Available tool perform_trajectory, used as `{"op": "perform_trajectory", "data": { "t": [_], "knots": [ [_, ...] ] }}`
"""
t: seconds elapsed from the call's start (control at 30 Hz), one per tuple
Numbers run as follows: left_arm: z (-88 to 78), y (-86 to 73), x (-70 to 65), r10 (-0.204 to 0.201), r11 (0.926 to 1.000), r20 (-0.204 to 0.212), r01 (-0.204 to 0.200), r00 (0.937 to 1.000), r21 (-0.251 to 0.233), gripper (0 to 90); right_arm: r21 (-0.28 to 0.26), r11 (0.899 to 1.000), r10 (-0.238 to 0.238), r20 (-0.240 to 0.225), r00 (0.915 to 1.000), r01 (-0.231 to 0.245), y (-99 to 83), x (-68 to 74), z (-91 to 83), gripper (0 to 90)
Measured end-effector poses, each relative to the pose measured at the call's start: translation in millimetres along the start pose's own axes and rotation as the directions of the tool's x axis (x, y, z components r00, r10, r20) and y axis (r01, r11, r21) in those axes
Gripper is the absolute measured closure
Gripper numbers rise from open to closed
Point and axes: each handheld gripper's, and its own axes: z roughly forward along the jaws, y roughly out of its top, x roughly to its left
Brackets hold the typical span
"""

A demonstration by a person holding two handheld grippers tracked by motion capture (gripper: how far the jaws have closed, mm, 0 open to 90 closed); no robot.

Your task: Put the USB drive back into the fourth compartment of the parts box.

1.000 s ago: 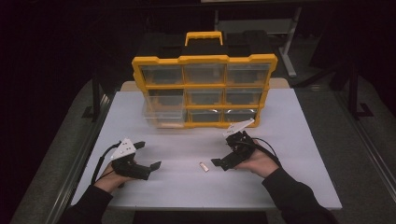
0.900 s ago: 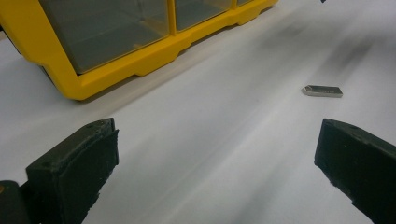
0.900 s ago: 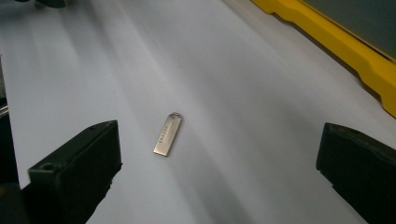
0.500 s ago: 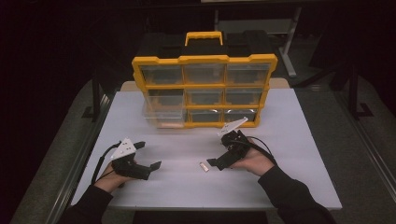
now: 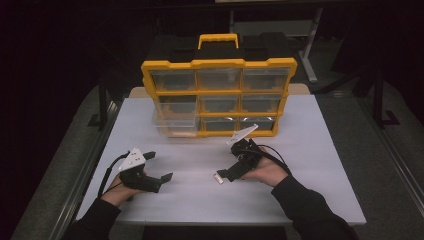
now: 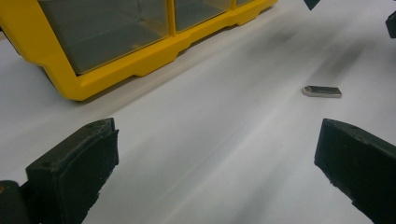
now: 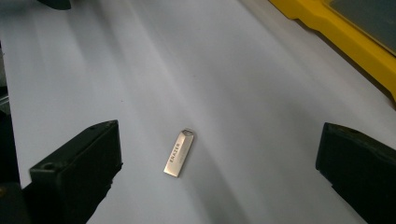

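Right claw (image 7: pixel 217 172) low (agape), over USB stick (image 7: pixel 179 153)

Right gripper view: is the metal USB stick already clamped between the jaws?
No, the USB stick lies flat on the white table, untouched between wide-open jaws.

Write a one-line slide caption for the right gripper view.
Open right gripper poised over a small silver USB stick lying flat on the white table, between the jaws.

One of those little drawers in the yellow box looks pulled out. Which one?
The bottom-left drawer of the yellow organizer: its clear front juts forward past the frame, while the other eight sit flush.
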Motion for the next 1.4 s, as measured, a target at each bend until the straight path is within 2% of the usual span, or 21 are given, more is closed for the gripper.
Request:
{"op": "perform_trajectory", "data": {
  "t": [0.8,1.03,1.4],
  "knots": [
    [0.2,0.1,0.0,-0.002,1.0000,0.003,0.002,1.0000,-0.002,0.0,0.031,0.999,-0.040,-0.006,0.9992,0.040,15.9,5.7,18.3,1.0],
    [-0.1,0.2,-0.3,-0.002,1.0000,0.003,0.002,1.0000,-0.004,0.0,0.038,0.998,-0.044,-0.011,0.9990,0.045,16.1,6.3,19.6,7.9],
    [0.2,0.0,-0.3,-0.001,1.0000,0.006,0.001,1.0000,0.000,0.0,0.046,0.997,-0.061,-0.027,0.9978,0.062,15.5,8.4,20.2,26.6]
  ]
}}
